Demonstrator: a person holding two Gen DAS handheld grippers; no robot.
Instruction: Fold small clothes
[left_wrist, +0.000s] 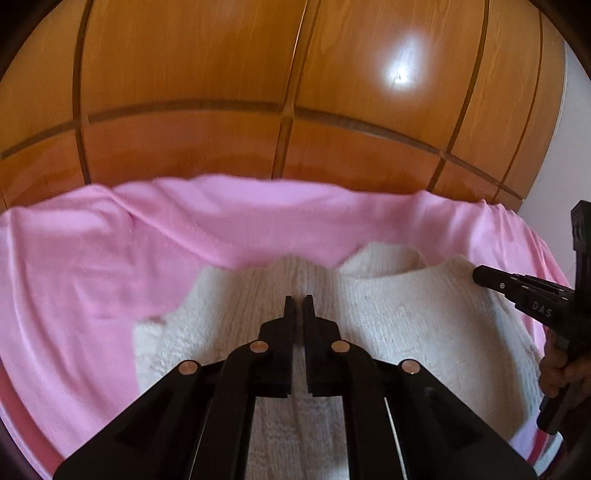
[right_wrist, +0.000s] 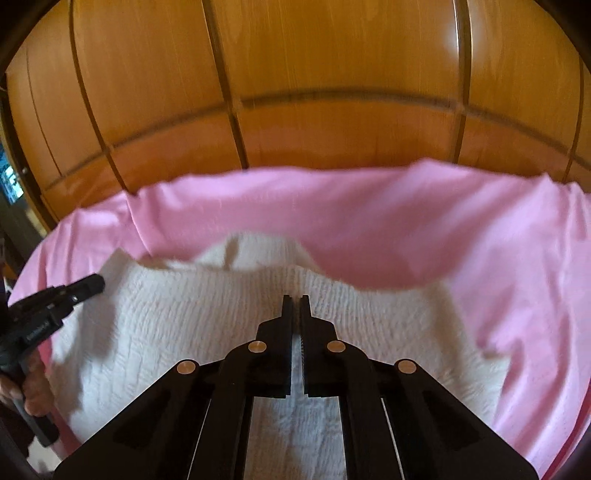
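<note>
A cream knitted sweater (left_wrist: 388, 325) lies spread on a pink sheet (left_wrist: 92, 258), its neck opening at the far end. My left gripper (left_wrist: 299, 301) hovers over the sweater's left shoulder area, jaws shut, with nothing seen between them. In the right wrist view the same sweater (right_wrist: 184, 314) fills the middle, and my right gripper (right_wrist: 296, 300) stands shut above its right shoulder area, empty as far as I can see. Each gripper shows in the other's view: the right gripper (left_wrist: 480, 275) at the sweater's right edge, the left gripper (right_wrist: 96, 283) at its left edge.
Wooden wardrobe doors (left_wrist: 221, 74) rise just behind the far edge of the pink sheet (right_wrist: 480, 240). A hand (left_wrist: 565, 369) holds the right gripper's handle; another hand (right_wrist: 33, 391) holds the left one. Wrinkled pink cloth surrounds the sweater on all sides.
</note>
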